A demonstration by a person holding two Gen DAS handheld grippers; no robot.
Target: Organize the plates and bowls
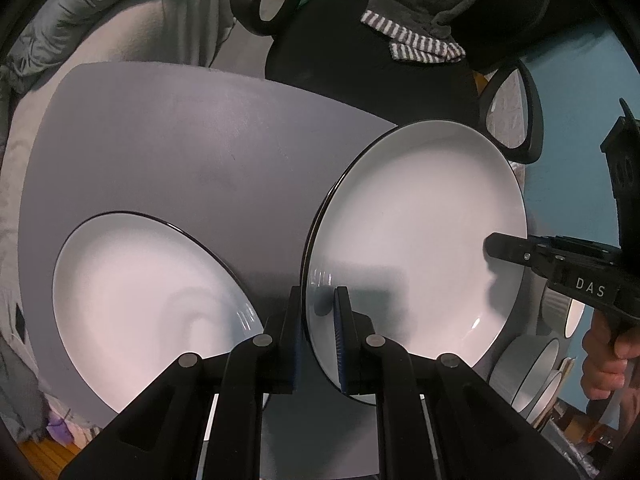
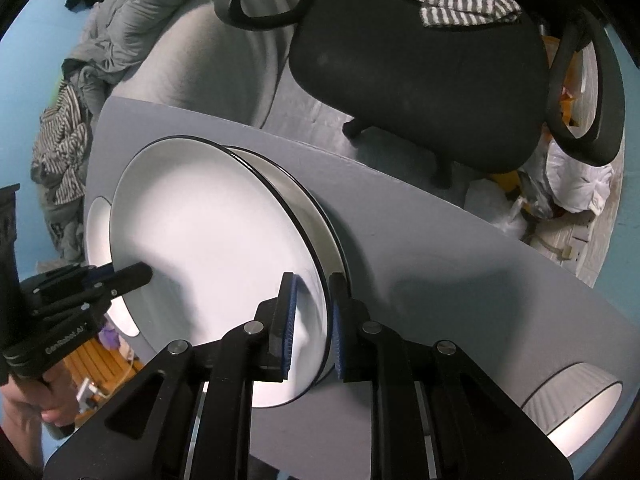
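A white plate with a thin black rim [image 1: 416, 232] [image 2: 208, 240] hangs tilted over the grey table [image 1: 180, 152], carried by both grippers. My left gripper [image 1: 319, 300] is shut on its near rim, and in the right wrist view it [image 2: 136, 274] bites the plate's left edge. My right gripper [image 2: 312, 284] is shut on the opposite rim and reaches in from the right [image 1: 500, 248] in the left wrist view. Directly under the carried plate lies a second plate [image 2: 316, 216]. A third plate [image 1: 152, 312] [image 2: 96, 232] rests flat on the table further left.
White bowls with black rims [image 1: 536, 368] sit at the table's right end, one of them [image 2: 572, 412] near my right gripper. A black office chair [image 2: 416, 64] with striped cloth stands behind the table. A bed with grey bedding [image 1: 100, 8] lies at the back left.
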